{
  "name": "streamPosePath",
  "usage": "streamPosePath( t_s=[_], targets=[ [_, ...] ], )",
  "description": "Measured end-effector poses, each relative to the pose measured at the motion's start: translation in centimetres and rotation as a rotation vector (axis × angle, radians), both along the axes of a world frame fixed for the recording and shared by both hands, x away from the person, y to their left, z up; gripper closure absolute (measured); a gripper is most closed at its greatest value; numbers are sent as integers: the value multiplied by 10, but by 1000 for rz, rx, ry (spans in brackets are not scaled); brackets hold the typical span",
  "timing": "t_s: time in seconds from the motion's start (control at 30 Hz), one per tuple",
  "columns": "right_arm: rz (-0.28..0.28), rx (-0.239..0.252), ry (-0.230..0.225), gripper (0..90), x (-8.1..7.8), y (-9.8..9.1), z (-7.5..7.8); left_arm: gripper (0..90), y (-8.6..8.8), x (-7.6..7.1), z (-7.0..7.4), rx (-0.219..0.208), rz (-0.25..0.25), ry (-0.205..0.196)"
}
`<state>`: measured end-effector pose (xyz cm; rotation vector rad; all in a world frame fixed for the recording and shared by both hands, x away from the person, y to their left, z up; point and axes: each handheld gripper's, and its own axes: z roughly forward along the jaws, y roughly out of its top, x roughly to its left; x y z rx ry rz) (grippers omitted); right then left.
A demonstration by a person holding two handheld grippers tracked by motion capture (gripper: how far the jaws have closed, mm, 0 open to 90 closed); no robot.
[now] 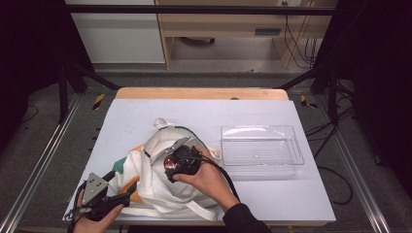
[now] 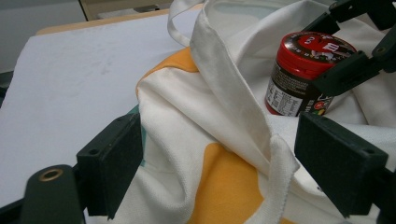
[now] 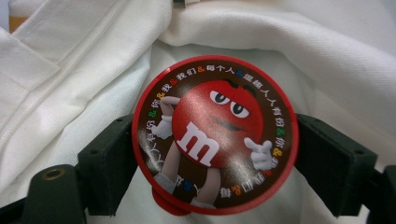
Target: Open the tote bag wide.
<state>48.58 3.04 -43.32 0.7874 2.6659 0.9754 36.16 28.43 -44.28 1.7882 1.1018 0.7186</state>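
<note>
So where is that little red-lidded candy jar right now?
The red-lidded candy jar sits on the white cloth bag at the table's near middle, between the right gripper jaws, left of the clear plastic tray.

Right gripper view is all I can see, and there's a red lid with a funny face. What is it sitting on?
Observer: On a white cloth bag with orange patches, lying on the table.
Operator: Is it only a lid?
Observer: No, it's the top of a small jar with a dark label, standing upright on the bag.
Operator: What else is on the table?
Observer: An empty clear tray, to the right of the bag.
Operator: What's my other hand doing?
Observer: The left tongs are open at the bag's edge, with the bag's strap loose between them.
</note>
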Motion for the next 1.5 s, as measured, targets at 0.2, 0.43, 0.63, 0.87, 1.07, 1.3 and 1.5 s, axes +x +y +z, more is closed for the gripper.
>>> streamPosePath(
  t_s=[0.2, 0.43, 0.63, 0.87, 1.07, 1.3, 1.5],
  targets=[
    [1, -15, 26, 251, 3, 5, -6, 159, 0, 0, 0, 1, 3, 0],
    [-21, -25, 30, 259, 2, 3, -2, 148, 0, 0, 0, -4, 2, -3],
    [-29, 12, -7, 259, -3, -10, 15, 136, -2, 1, 2, -10, 1, -8],
    [-22, 39, -45, 259, -14, -28, 43, 132, -1, 6, 5, -42, 15, 0],
    [-22, 49, -70, 259, -18, -47, 61, 132, -1, 25, 13, -44, 37, 5],
    [-20, 76, -88, 259, -14, -62, 77, 136, -5, 51, 21, -31, 40, 13],
    [-11, 95, -87, 260, -13, -68, 85, 140, -4, 67, 17, -44, 56, 31]
  ],
)
